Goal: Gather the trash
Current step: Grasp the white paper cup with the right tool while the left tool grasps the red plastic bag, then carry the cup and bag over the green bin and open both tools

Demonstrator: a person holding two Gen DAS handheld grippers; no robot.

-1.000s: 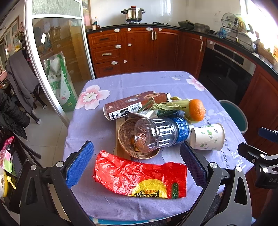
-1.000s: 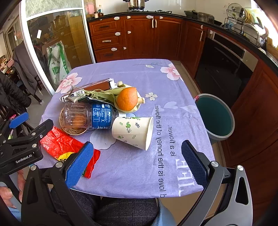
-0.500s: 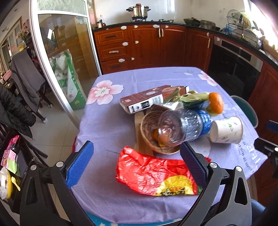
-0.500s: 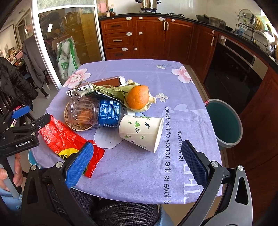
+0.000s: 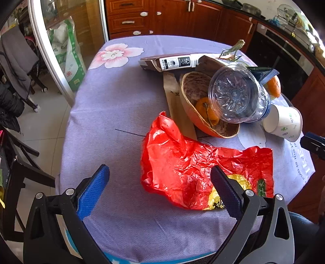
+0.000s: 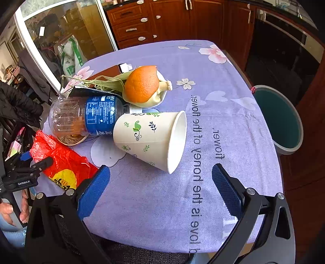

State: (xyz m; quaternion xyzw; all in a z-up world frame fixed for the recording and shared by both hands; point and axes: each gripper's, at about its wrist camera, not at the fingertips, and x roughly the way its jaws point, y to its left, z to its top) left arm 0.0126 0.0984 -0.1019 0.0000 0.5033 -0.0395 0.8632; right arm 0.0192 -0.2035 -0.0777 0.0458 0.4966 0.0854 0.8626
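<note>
A crumpled red plastic bag (image 5: pixel 201 170) lies on the purple tablecloth (image 5: pixel 113 113), just ahead of my open left gripper (image 5: pixel 160 188), whose right finger overlaps it. Behind it a clear plastic bottle (image 5: pixel 235 93) rests on a fruit-peel bowl (image 5: pixel 195 113), with a brown carton (image 5: pixel 172 61) beyond. In the right wrist view a white paper cup (image 6: pixel 152 138) lies on its side just ahead of my open right gripper (image 6: pixel 160 186). Behind the cup are the bottle (image 6: pixel 85 115), an orange peel (image 6: pixel 142 85) and corn husks (image 6: pixel 105 81). A green bin (image 6: pixel 278 119) stands on the floor at the table's right.
Wooden kitchen cabinets (image 5: pixel 168 16) and a dark oven (image 6: pixel 280 46) line the far side. A glass door (image 5: pixel 52 40) and chairs with dark coats (image 5: pixel 12 67) stand at the left. A hand (image 6: pixel 12 209) holds the left gripper's handle at the table's near edge.
Both grippers have moved closer to the table and lower. The red bag now lies right between my left fingers, and the paper cup looms larger ahead of my right ones. Nothing was grasped.
</note>
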